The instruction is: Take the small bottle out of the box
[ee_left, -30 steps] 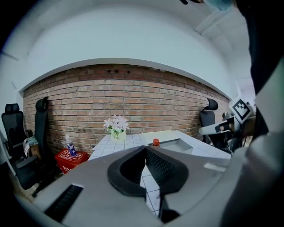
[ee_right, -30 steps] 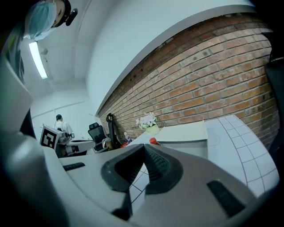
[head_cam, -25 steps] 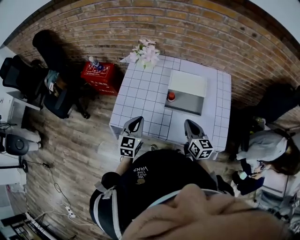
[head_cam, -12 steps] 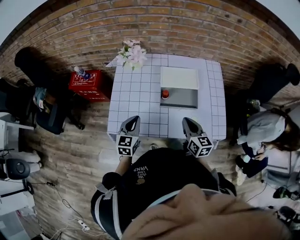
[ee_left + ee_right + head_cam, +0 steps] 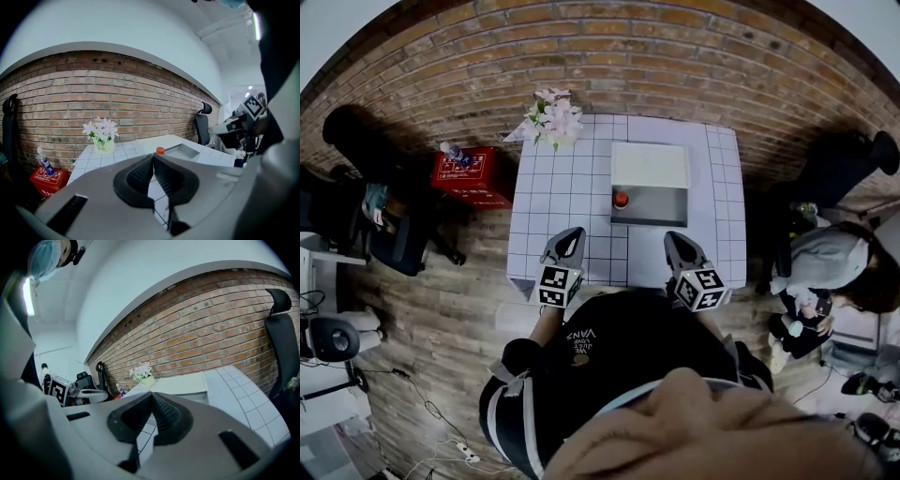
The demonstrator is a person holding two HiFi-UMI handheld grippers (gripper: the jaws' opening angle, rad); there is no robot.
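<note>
The small bottle [image 5: 621,199] with a red cap stands at the left end of an open grey box [image 5: 656,208] on the white tiled table [image 5: 553,202]. The box's white lid [image 5: 649,166] lies back behind it. My left gripper [image 5: 569,243] and right gripper [image 5: 677,246] hover over the table's near edge, short of the box, both shut with nothing between them. In the left gripper view the jaws [image 5: 153,156] meet just below the red cap [image 5: 160,150]. In the right gripper view the jaws [image 5: 151,394] meet in front of the box [image 5: 183,384].
A pot of pale flowers [image 5: 546,116] stands at the table's far left corner. A red crate [image 5: 471,174] with a water bottle [image 5: 448,151] on it sits on the floor to the left, beside black chairs [image 5: 356,220]. A person [image 5: 832,267] crouches to the right of the table.
The head view has swung, so the table and box now sit further left and more centred. Both grippers stay shut near the table's front edge.
</note>
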